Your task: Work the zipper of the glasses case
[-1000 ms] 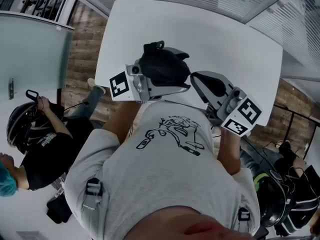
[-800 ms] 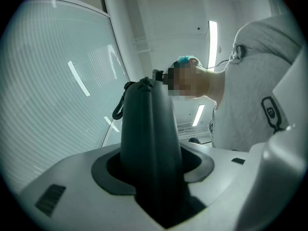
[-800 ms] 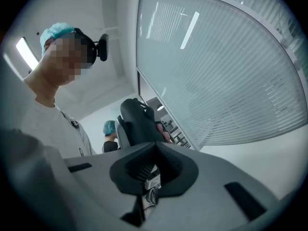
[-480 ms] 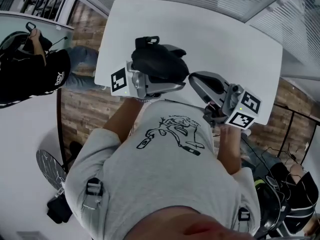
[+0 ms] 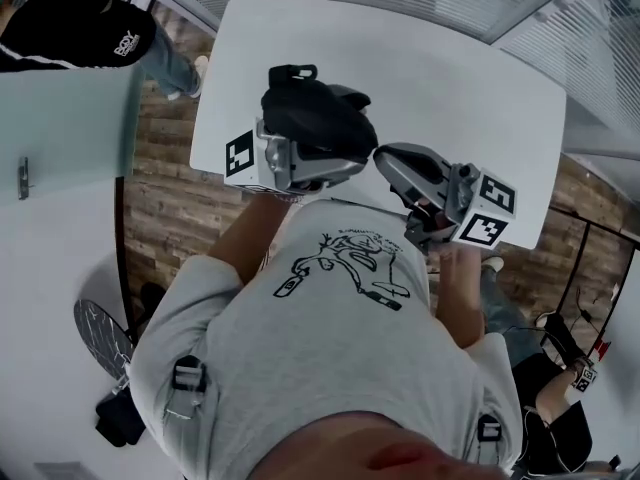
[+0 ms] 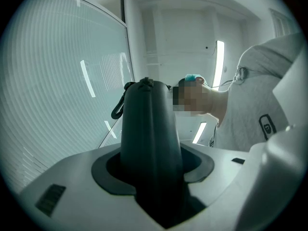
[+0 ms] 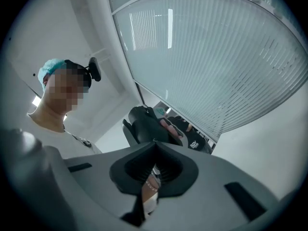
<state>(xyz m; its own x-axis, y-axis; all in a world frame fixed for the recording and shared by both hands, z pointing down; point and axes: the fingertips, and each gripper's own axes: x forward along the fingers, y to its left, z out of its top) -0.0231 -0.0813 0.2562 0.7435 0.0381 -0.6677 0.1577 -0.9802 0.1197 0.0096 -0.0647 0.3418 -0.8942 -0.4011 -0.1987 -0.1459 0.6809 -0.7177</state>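
Note:
A black glasses case (image 5: 315,118) is held above the white table (image 5: 450,88), with my left gripper (image 5: 340,138) shut on it. In the left gripper view the case (image 6: 149,138) stands upright between the pads, and a small loop (image 6: 118,110) shows at its top. My right gripper (image 5: 380,158) is shut, and its tips are at the case's right end. In the right gripper view the closed tips (image 7: 154,143) sit just below the dark case (image 7: 144,126). No zipper pull shows between them.
The table sits on a wooden floor (image 5: 160,198). A frosted glass partition (image 5: 60,128) stands at the left. A person in black (image 5: 90,28) is at the top left and another at the bottom right (image 5: 550,418).
The left gripper and the case have shifted slightly up and left. The right gripper followed, staying at the case's end. The bystander in black moved from the left to the top left.

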